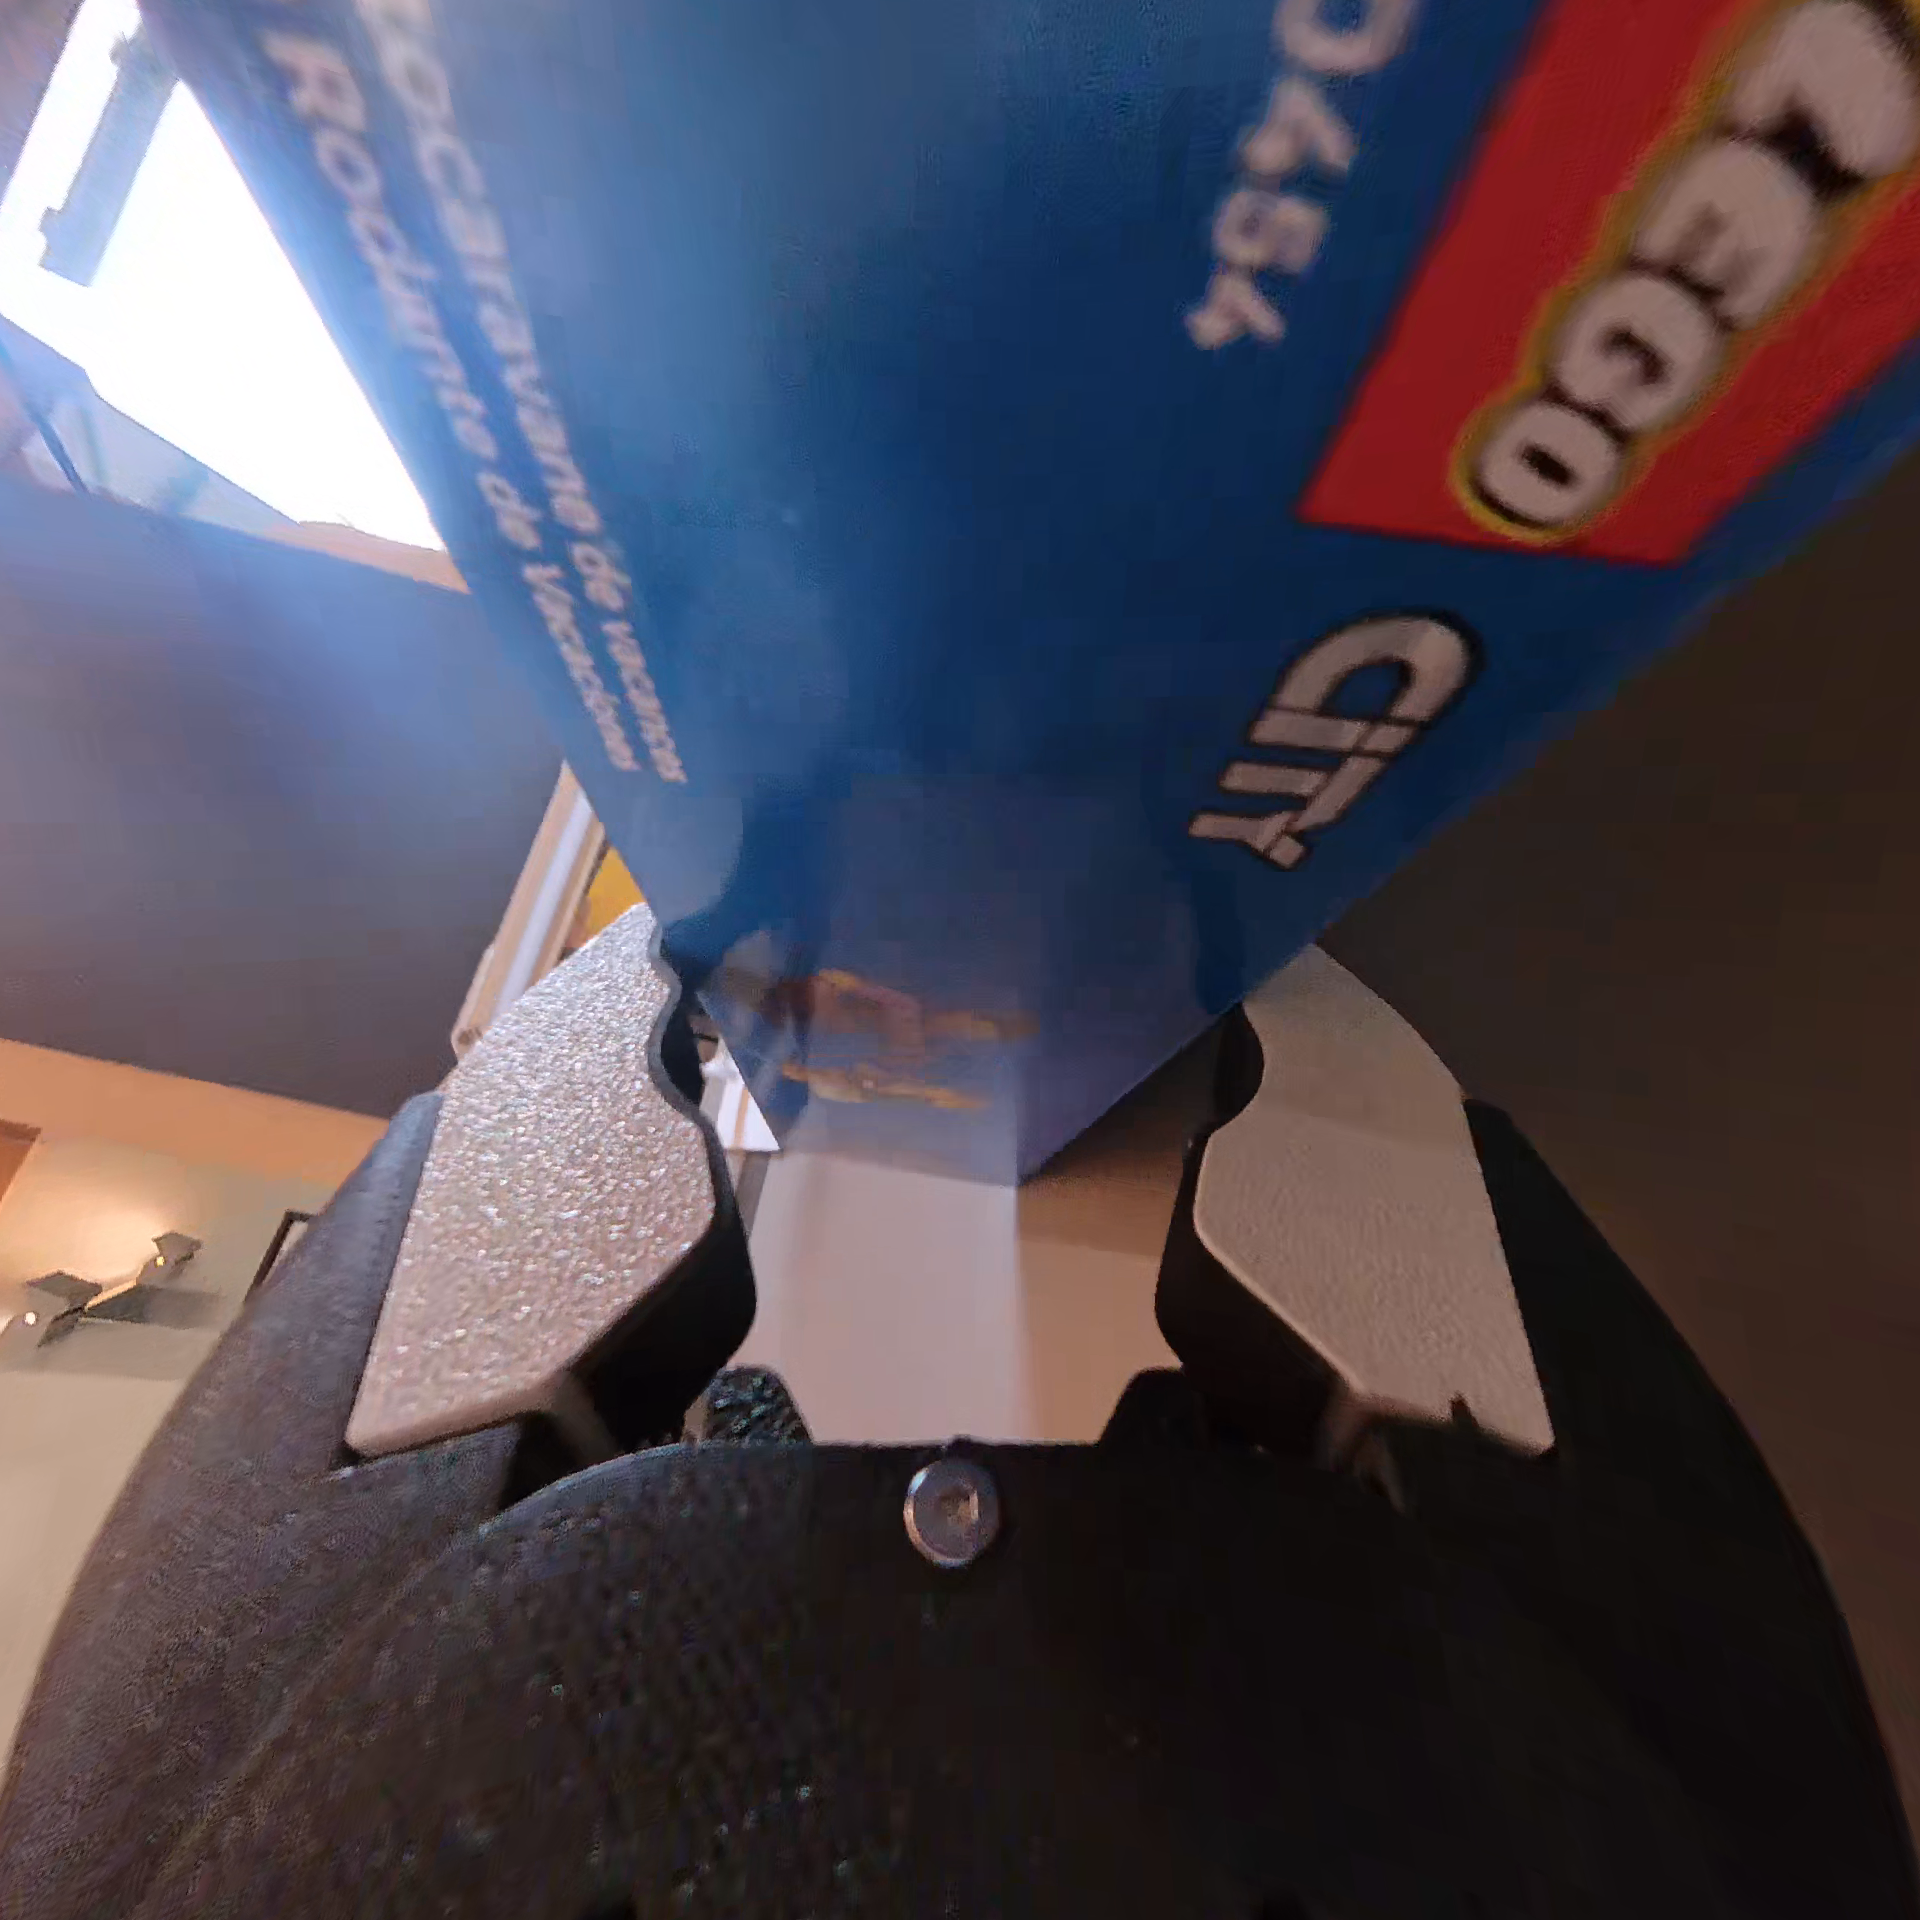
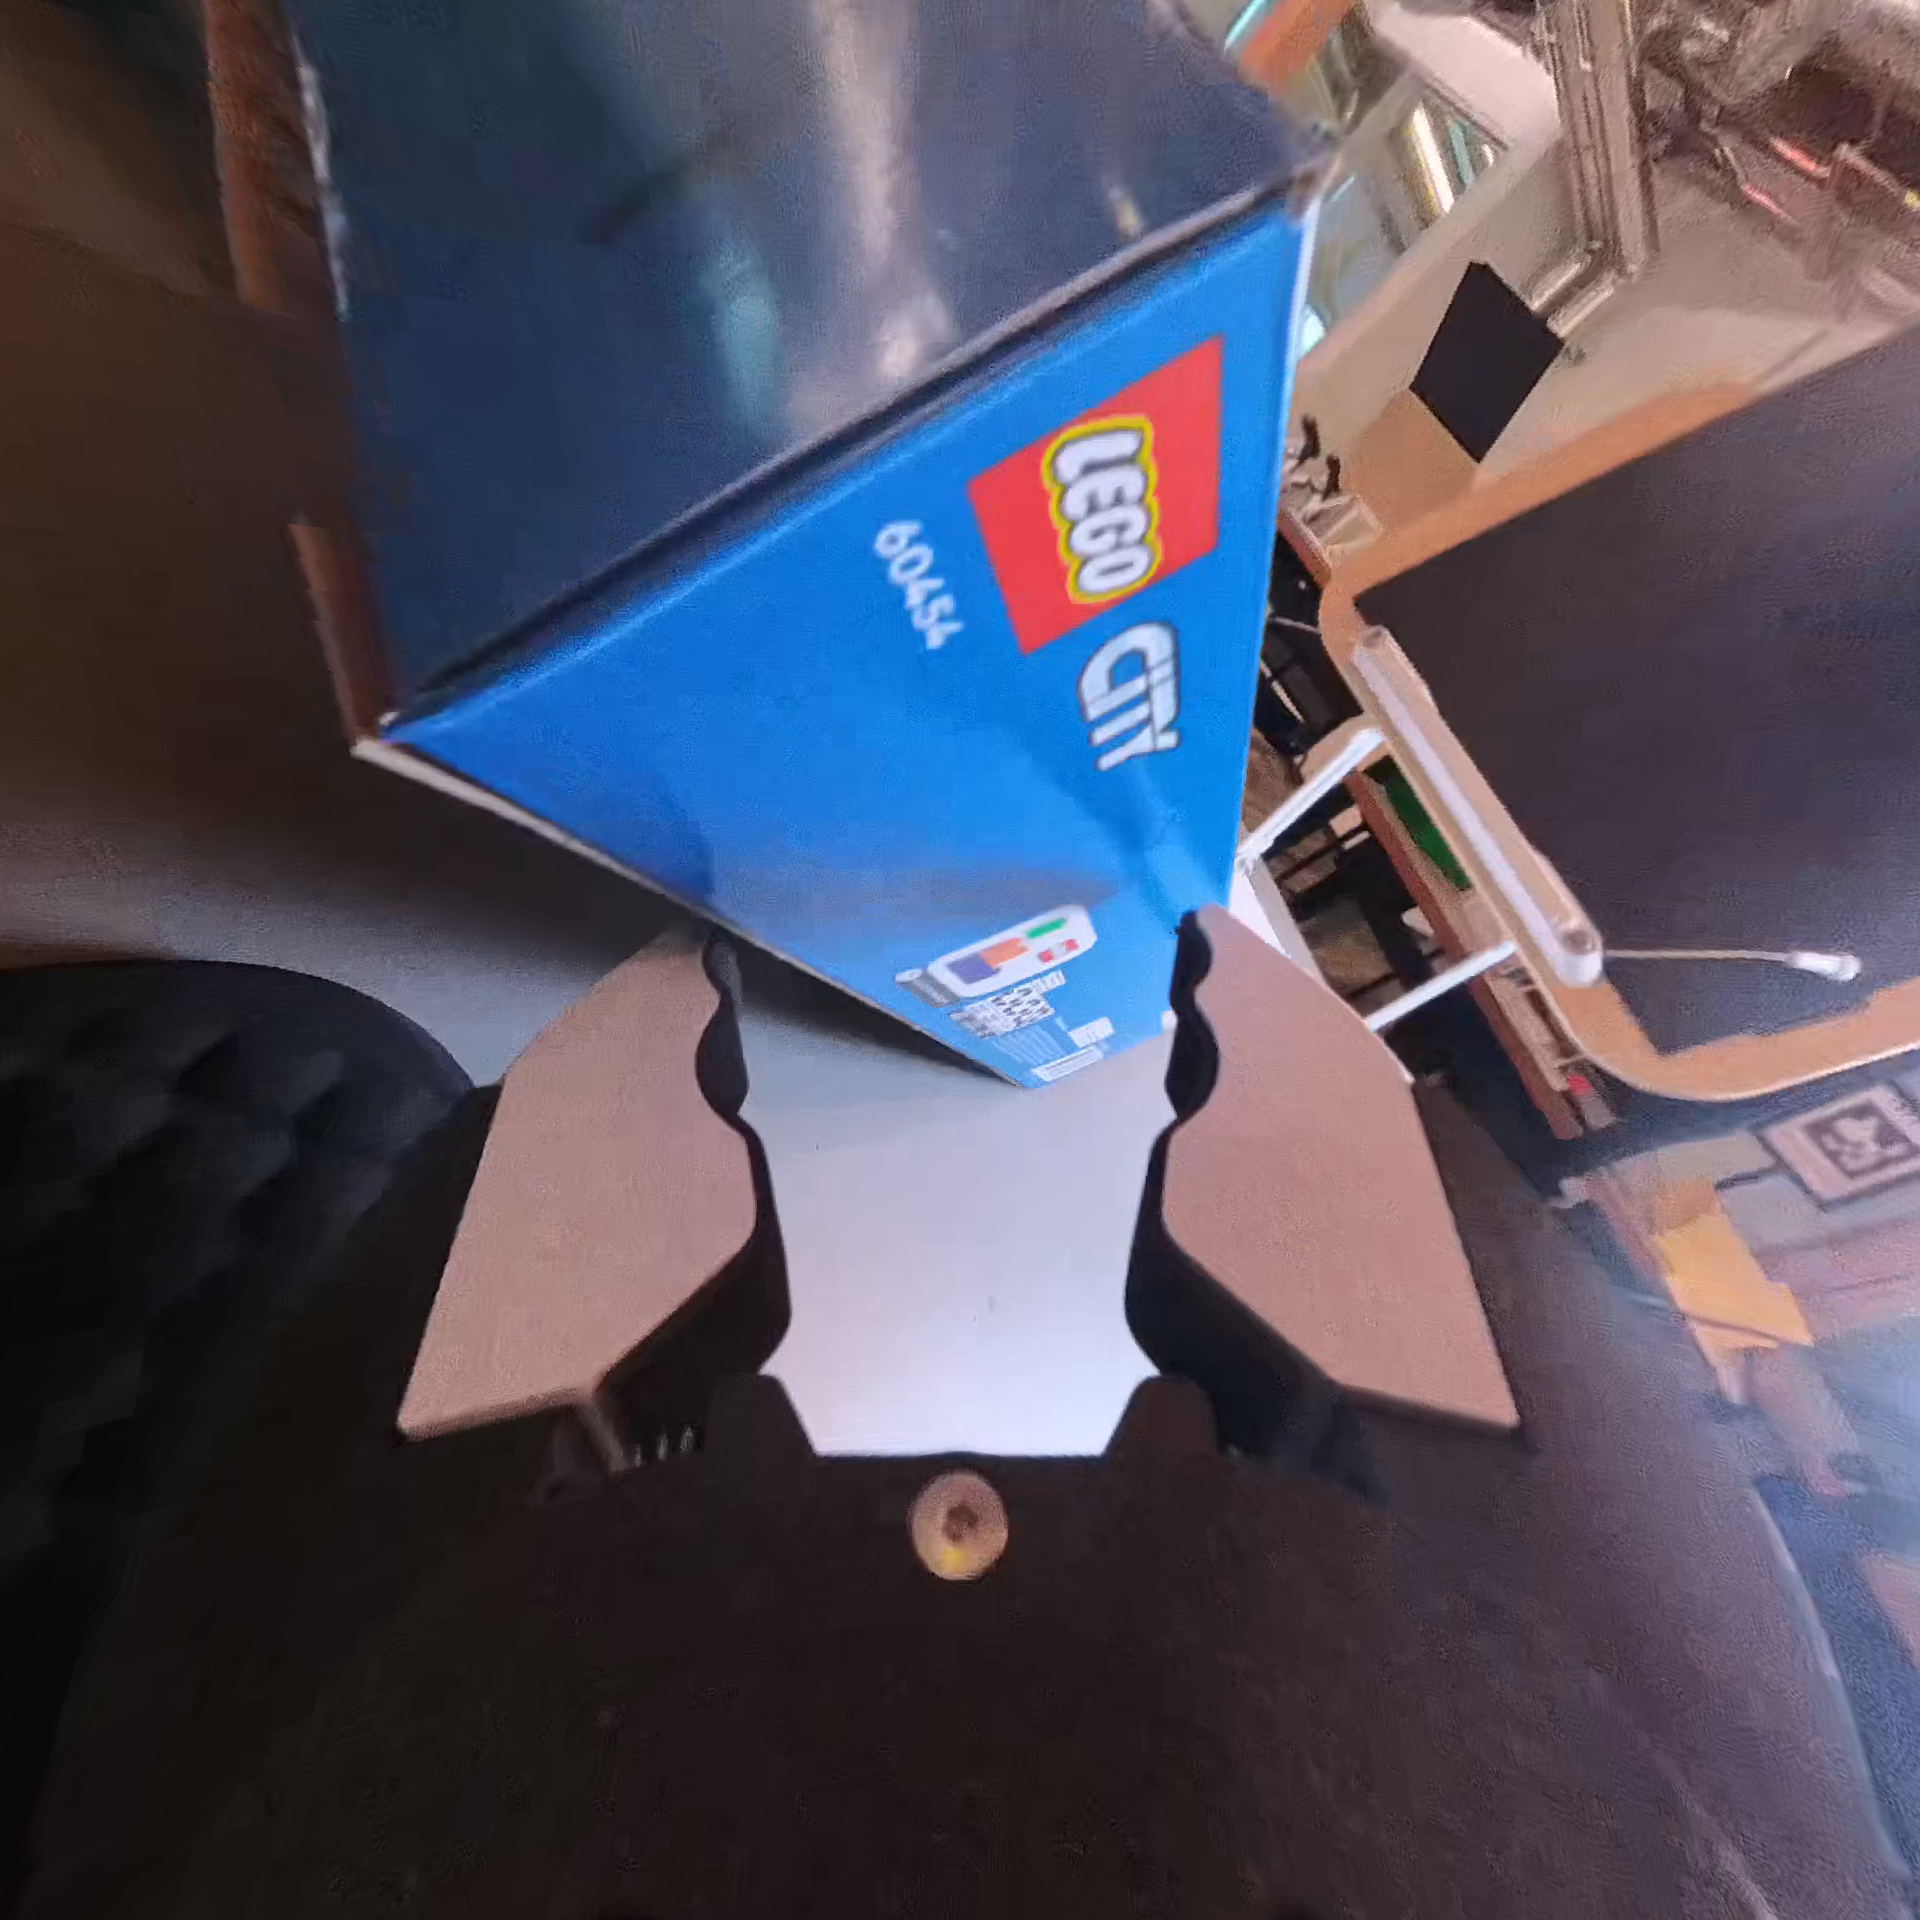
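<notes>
A large blue toy box (image 1: pixel 935 468) with a red logo patch fills the left wrist view. Its lower corner sits between the fingers of my left gripper (image 1: pixel 977 945), and both fingertips (image 1: pixel 623 997) meet the box's edges. The view looks upward from below the box. The box also shows in the right wrist view (image 2: pixel 831 748), tilted, with its bottom corner over a white surface. My right gripper (image 2: pixel 961 930) is wide open around that corner. Its right fingertip (image 2: pixel 1226 966) is at the box's edge and its left one is just under the lower edge.
A white tabletop (image 2: pixel 956 1299) lies under the right gripper. Dark panels with wooden rims (image 2: pixel 1662 727) and a white wire rack (image 2: pixel 1382 935) stand to the right. The left wrist view shows a bright window (image 1: pixel 208 312) and light fittings (image 1: pixel 104 1299). My hands' fingertips stand some 20 centimeters from each other.
</notes>
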A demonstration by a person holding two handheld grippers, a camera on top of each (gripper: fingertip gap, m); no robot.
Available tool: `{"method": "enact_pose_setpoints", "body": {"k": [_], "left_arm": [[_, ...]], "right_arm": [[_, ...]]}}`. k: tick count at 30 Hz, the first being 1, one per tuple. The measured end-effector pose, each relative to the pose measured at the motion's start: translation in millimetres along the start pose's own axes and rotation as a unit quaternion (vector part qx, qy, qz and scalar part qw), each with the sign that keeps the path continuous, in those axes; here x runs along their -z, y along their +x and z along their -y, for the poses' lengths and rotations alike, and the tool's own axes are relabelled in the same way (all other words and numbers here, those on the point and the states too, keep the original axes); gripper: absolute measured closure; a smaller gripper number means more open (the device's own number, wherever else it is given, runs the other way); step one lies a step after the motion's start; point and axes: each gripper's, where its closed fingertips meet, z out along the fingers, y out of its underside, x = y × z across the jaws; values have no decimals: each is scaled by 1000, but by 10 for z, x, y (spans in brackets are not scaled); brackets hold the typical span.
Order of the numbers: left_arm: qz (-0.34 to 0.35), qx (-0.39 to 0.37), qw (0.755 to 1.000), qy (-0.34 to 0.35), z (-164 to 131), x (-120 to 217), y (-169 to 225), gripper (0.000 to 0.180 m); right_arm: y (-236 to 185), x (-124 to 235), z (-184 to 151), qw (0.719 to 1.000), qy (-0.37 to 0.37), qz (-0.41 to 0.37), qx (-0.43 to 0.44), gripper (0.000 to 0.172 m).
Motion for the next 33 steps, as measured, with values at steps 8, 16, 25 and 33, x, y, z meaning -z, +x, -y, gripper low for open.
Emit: {"method": "enact_pose_setpoints", "body": {"k": [8,16,25,33], "left_arm": [[4,18,998,-58,-387,39,104,80],[-12,345,922,-176,-1180,346,-26,129],[-54,569,817,-79,-672,1285,-61,111],[-194,474,842,-169,-602,693,715,85]], "right_arm": [[-286,-275,95,977,-34,22,208,75],[-656,-465,464,982,-12,101,158,88],[456,-539,43,922,-38,218,-319,81],[541,-1207,-676,759,-188,414,-466,65]]}}
